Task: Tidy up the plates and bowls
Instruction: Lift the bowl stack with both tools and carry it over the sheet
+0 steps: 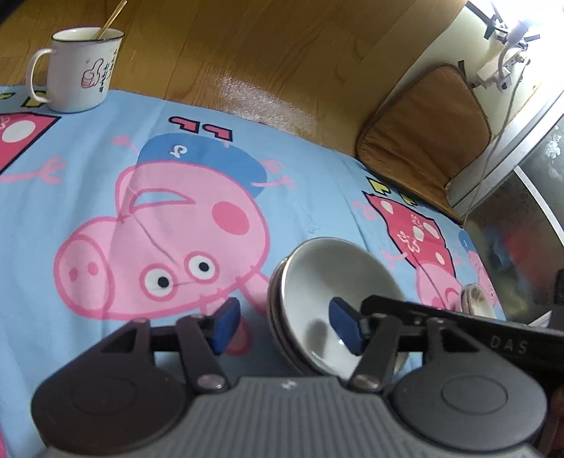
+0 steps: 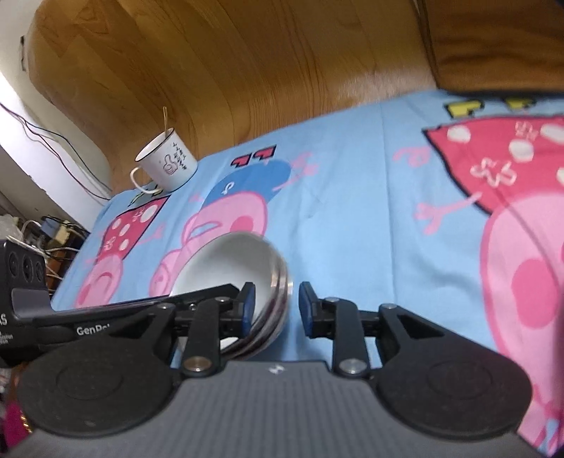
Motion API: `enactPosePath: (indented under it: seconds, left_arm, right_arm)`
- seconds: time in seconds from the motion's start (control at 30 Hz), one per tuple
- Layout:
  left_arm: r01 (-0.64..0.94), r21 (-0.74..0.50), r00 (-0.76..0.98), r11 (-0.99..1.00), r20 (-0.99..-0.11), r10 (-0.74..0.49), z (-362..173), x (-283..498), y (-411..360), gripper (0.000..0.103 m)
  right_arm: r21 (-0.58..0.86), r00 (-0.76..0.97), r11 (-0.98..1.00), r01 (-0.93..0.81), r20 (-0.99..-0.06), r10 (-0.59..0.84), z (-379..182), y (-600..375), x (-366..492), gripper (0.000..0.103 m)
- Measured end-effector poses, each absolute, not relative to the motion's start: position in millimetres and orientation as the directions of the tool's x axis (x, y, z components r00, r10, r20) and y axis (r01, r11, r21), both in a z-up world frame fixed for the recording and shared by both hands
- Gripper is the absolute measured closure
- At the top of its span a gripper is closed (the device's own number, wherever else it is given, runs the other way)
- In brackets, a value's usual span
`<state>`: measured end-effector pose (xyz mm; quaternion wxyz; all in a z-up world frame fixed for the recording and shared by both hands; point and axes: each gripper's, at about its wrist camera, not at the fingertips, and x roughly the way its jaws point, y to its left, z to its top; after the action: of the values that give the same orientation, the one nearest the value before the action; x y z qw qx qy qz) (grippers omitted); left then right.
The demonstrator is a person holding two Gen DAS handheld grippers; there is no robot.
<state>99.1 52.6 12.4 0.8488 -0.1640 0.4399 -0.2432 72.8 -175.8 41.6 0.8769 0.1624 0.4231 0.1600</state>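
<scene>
A small stack of bowls (image 1: 328,282) stands tilted on the blue cartoon cloth (image 1: 88,141), in the lower right of the left wrist view and in the lower middle of the right wrist view (image 2: 239,260). The bowls are white inside, and their dark rims lie close one behind another.

The left gripper (image 1: 285,326) has its jaws wide. The rim of the stack is between its two blue pads: one pad (image 1: 343,326) sits inside the top bowl, the other is outside, at the left of the stack. I cannot tell if a pad touches the bowl.

The right gripper (image 2: 276,306) is also wide apart, and the opposite rim of the stack is between its pads in the same way.

A white mug (image 1: 83,70) with a thumbs-up drawing stands in the upper left of the left view, at the far edge of the cloth, with a thin golden stick (image 1: 112,17) in it. Behind the cloth is the wooden floor (image 1: 229,42).
</scene>
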Motion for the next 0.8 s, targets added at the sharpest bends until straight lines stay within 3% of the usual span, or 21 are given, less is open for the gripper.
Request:
enactPosePath:
  seconds: [0.1, 0.3, 0.8]
  left_arm:
    - [0.266, -0.495, 0.5, 0.827, -0.663, -0.558, 11, 100, 54, 0.049]
    - [0.281, -0.458, 0.522, 0.844, -0.665, -0.534, 11, 95, 51, 0.056]
    - [0.278, -0.494, 0.578, 0.824, -0.599, -0.554, 3, 89, 59, 0.054]
  right_arm:
    - [0.388, 0.627, 0.908, -0.161, -0.67, 0.397, 38, -172, 67, 0.065]
    - [0.422, 0.636, 0.893, -0.155, -0.649, 0.417, 28, -164, 64, 0.065]
    - [0.363, 0.666, 0.915, -0.175, -0.641, 0.381, 27, -158, 59, 0.076]
